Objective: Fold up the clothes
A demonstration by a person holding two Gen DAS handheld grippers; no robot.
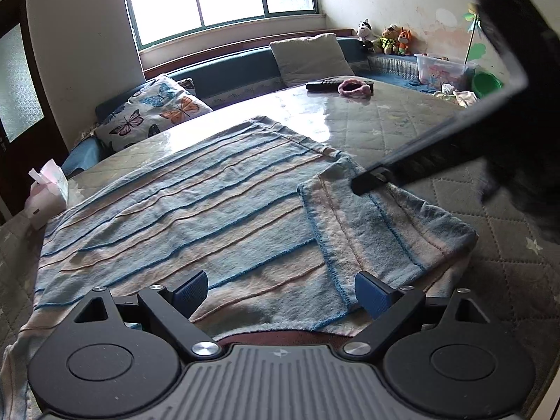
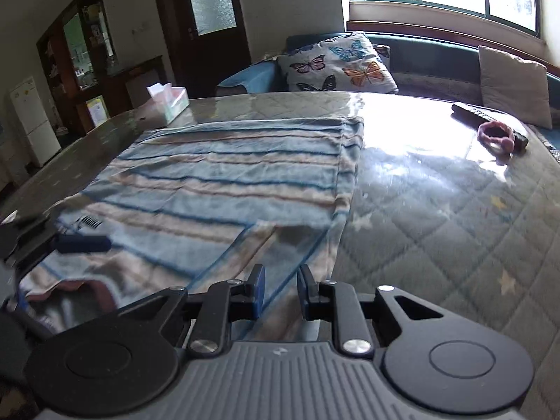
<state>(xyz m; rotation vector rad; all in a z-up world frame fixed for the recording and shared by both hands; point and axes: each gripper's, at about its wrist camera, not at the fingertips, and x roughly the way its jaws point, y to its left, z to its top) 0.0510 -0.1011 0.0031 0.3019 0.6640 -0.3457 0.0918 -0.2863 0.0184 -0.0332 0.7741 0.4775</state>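
A blue and beige striped towel (image 1: 196, 203) lies spread on the glass-topped table (image 1: 385, 119). Its right corner (image 1: 378, 231) is folded over onto the rest. My left gripper (image 1: 280, 294) is open, low over the towel's near edge, with nothing between its pads. My right gripper (image 1: 371, 182) comes in from the right and its tip rests on the folded corner. In the right wrist view the towel (image 2: 227, 182) lies ahead and my right gripper (image 2: 280, 292) has its jaws narrowly apart with the folded flap (image 2: 280, 255) just in front of them. My left gripper's blue pad (image 2: 84, 243) shows at the left.
A black remote (image 1: 322, 85) and a pink hair band (image 1: 353, 87) lie at the table's far side. A tissue box (image 2: 168, 101) stands at the far left corner. A sofa with a butterfly cushion (image 1: 150, 115) and a grey cushion (image 1: 308, 57) runs behind the table.
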